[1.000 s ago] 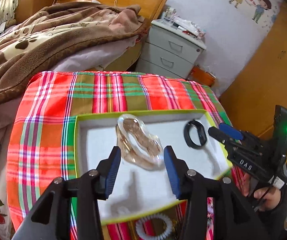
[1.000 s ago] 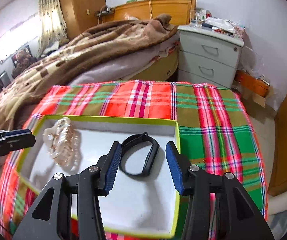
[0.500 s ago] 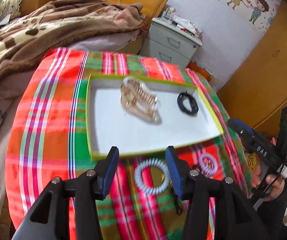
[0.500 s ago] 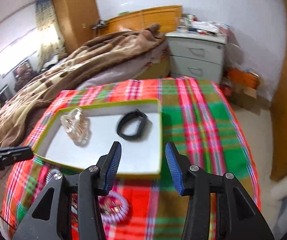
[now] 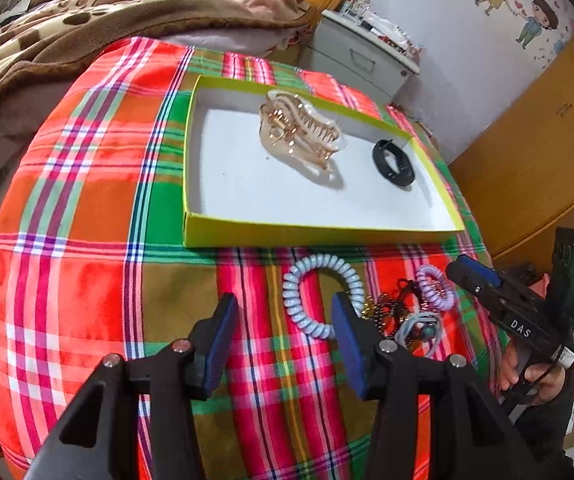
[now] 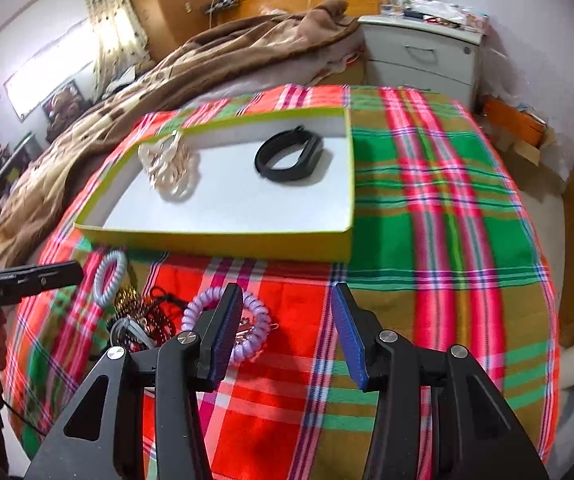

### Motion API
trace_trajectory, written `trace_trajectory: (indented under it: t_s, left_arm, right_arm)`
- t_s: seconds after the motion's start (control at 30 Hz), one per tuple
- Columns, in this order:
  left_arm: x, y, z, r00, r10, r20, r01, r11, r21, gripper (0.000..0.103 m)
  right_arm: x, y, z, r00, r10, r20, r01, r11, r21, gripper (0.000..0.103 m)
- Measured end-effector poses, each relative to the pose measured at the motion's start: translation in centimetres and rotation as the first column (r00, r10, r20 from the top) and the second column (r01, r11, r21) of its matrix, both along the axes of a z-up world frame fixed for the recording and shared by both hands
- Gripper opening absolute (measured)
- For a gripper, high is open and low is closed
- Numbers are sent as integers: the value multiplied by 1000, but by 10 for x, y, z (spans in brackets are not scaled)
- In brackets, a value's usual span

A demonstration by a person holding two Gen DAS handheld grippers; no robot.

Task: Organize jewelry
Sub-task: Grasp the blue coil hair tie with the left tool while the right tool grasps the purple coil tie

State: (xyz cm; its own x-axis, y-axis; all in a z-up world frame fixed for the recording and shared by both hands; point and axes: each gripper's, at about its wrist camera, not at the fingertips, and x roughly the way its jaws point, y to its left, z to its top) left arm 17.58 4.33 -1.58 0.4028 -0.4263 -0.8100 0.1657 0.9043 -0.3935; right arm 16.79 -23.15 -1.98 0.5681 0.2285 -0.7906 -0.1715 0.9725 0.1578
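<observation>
A shallow box with a lime-green rim [image 5: 311, 229] [image 6: 223, 240] lies on the plaid cloth. Inside it rest a clear hair claw clip [image 5: 299, 136] [image 6: 169, 168] and a black band [image 5: 393, 163] [image 6: 290, 154]. In front of the box lie a pale blue spiral hair tie [image 5: 319, 292] [image 6: 107, 272], a lilac spiral tie [image 5: 434, 286] [image 6: 227, 322] and a tangle of dark beads and thin ties [image 5: 401, 316] [image 6: 143, 316]. My left gripper [image 5: 283, 320] is open above the cloth beside the blue tie. My right gripper [image 6: 287, 312] is open, just right of the lilac tie.
The plaid cloth [image 5: 87, 184] covers a small round-edged table. A bed with a brown blanket [image 6: 191, 64] lies behind it, a grey drawer unit [image 6: 423, 56] at the back right, a wooden wardrobe [image 5: 535, 144] to the right. A person's hand [image 5: 527, 376] holds the right gripper.
Both grippers have drawn back from over the box and sunk toward the cloth in front of it. The clip and the band stay in the box; the loose ties came into view.
</observation>
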Motion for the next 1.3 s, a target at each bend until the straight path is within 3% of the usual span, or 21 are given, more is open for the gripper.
trace_trajectory:
  t_s: [0.27, 0.53, 0.63, 0.77, 0.83, 1.03, 1.3]
  left_arm:
    - [2, -6, -5, 1000, -19, -8, 19, 1000, -11, 50]
    - [5, -19, -4, 999, -37, 9, 36, 997, 65, 50]
    - [4, -27, -3, 998, -55, 31, 50, 987, 154, 49]
    - [1, -47, -4, 992, -104, 70, 74, 935, 346, 46]
    - [0, -52, -4, 990, -114, 78, 76, 921, 382, 46]
    - [1, -47, -2, 991, -105, 78, 69, 924, 376, 36]
    - [1, -39, -3, 993, -82, 90, 43, 929, 366, 21]
  right_arm:
    - [5, 7, -10, 999, 41, -25, -41, 999, -28, 47]
    - [5, 14, -12, 998, 66, -20, -67, 996, -63, 47]
    - [4, 20, -12, 997, 82, -14, -83, 992, -93, 44]
    - [4, 24, -11, 995, 102, -16, -103, 989, -108, 34]
    - [5, 26, -13, 993, 112, -24, -114, 986, -124, 31]
    - [5, 29, -13, 991, 129, -29, -131, 984, -119, 19]
    - [6, 30, -14, 993, 115, -29, -117, 985, -127, 15]
